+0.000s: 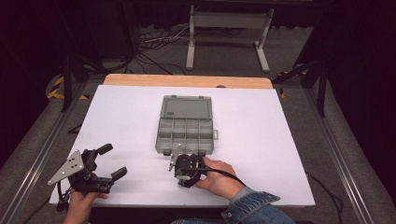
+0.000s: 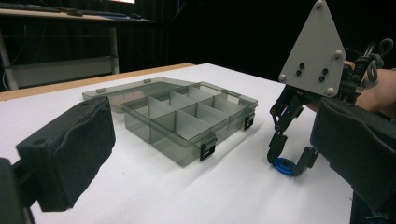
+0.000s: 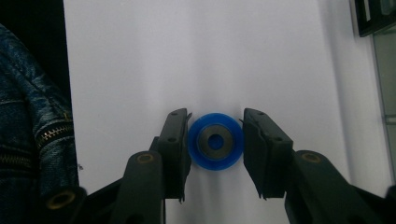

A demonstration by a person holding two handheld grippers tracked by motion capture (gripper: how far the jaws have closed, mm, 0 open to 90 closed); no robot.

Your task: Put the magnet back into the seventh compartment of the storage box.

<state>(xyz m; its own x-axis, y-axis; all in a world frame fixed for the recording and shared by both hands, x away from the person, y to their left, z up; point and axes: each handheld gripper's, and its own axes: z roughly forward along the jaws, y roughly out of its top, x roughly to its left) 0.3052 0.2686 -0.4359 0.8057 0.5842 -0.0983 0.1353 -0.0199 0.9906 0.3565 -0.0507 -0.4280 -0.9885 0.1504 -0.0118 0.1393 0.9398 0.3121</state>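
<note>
Our right tongs (image 3: 215, 154) straddle a small blue wheel (image 3: 215, 142) lying flat on the white counter (image 1: 261, 140), just in front of the open divided box (image 1: 186, 133). The jaws sit against its rim, perhaps not yet squeezing. It looks light, hard and slick, so we grip across the rim. Our left tongs (image 1: 114, 161) hang wide open, empty.
</note>
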